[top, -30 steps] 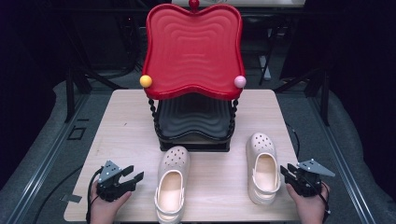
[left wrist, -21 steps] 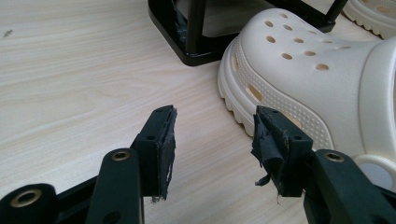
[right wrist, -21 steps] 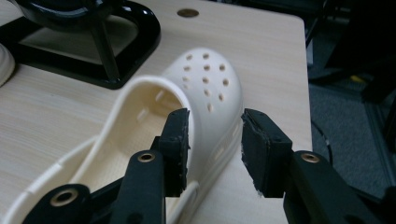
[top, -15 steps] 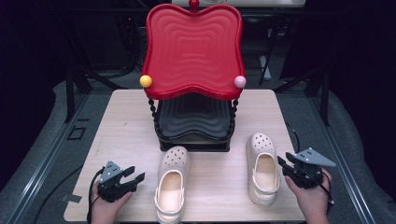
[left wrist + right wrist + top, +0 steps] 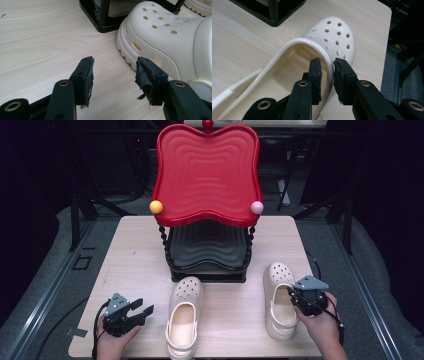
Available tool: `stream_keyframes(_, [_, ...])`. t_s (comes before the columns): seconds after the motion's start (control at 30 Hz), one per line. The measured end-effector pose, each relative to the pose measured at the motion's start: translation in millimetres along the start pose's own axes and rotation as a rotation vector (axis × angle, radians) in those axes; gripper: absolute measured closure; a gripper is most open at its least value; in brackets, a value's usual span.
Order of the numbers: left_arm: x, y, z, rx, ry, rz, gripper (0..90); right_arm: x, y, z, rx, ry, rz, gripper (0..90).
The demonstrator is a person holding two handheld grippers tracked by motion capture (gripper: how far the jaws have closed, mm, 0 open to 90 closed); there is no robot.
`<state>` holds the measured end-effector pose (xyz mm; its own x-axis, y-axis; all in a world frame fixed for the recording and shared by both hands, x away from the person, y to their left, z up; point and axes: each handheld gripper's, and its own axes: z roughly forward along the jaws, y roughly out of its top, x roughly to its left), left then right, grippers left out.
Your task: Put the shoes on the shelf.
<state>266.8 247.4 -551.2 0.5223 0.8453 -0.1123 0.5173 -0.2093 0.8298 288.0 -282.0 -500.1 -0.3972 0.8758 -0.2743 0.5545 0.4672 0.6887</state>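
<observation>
- your right claw (image 5: 327, 75) straddles the right clog's (image 5: 278, 300) outer rim, jaws nearly closed, not yet pinching.
- clog lies toe to 12 on the desk (image 5: 135, 255).
- left claw (image 5: 113, 75) spread, empty; left clog (image 5: 170, 42) at its 2.

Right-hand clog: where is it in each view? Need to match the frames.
High view: right-hand clog lower right, at the right gripper.
Left gripper view: a sliver of it, top right corner.
Right gripper view: centre, rim between the jaws.
Shared landmark: black rack base.
</observation>
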Motion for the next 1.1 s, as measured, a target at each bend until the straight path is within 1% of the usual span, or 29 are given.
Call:
stream_keyframes(0.1, [0.5,-0.1,0.4,-0.005,0.001,-0.001,48.1,-0.5,-0.5,4.9,0.013,-0.005,-0.004,79.2])
stream_keyframes(0.13, [0.5,-0.2,0.4,-0.005,0.0,-0.004,48.1,-0.8,-0.6,5.3,0.016,-0.013,-0.005,80.5])
stream_keyframes(0.17, [0.5,-0.3,0.4,-0.004,0.001,-0.004,48.1,-0.8,-0.7,5.5,0.012,-0.012,-0.003,81.2])
stream_keyframes(0.23, [0.7,-0.5,0.7,-0.002,0.002,-0.002,48.1,-0.8,-0.7,5.0,0.012,-0.016,-0.015,81.9])
stream_keyframes(0.33, [0.0,-0.5,0.7,-0.001,0.002,-0.002,48.1,1.0,-1.5,4.0,0.01,-0.027,-0.013,82.5])
stream_keyframes(0.37, [-0.1,-0.5,0.6,-0.001,0.002,-0.002,48.1,0.7,-1.6,2.7,0.015,-0.029,-0.018,82.6])
stream_keyframes(0.47, [-0.2,-0.6,0.7,0.002,0.001,-0.002,48.0,1.1,-2.8,-2.3,0.015,-0.011,-0.002,82.4])
stream_keyframes(0.53, [-0.3,-0.6,0.9,0.002,0.001,-0.002,48.0,3.8,-4.2,-7.2,0.013,-0.004,-0.01,82.4])
stream_keyframes(0.63, [-0.4,-0.7,1.3,0.001,-0.001,0.001,48.0,10.7,-6.1,-15.8,-0.004,0.001,-0.015,82.2])
stream_keyframes(0.73, [-1.0,-0.9,1.7,0.001,-0.001,0.001,48.0,20.2,-7.1,-24.6,-0.016,0.016,-0.034,82.1])
stream_keyframes(0.77, [-1.2,-0.9,1.9,0.0,-0.001,0.003,48.0,23.8,-7.4,-27.0,-0.027,0.026,-0.034,82.1])
stream_keyframes(0.87, [-1.8,-0.9,2.0,0.001,0.0,0.004,48.0,34.3,-5.6,-35.5,-0.032,0.052,-0.055,82.1])
stream_keyframes(0.9, [-1.9,-0.9,2.1,0.0,0.0,0.005,48.0,37.6,-5.1,-36.8,-0.045,0.058,-0.054,82.1])
stream_keyframes(0.93, [-2.0,-0.9,2.1,0.001,0.0,0.005,48.0,42.2,-3.1,-40.0,-0.045,0.071,-0.065,82.1])
stream_keyframes(0.97, [-2.1,-1.0,2.1,0.001,0.0,0.005,48.0,46.7,-1.6,-41.4,-0.056,0.083,-0.067,82.0])
stream_keyframes(1.1, [-2.7,-1.0,2.4,-0.001,-0.002,0.006,48.0,65.4,4.5,-45.5,-0.069,0.128,-0.091,82.1])
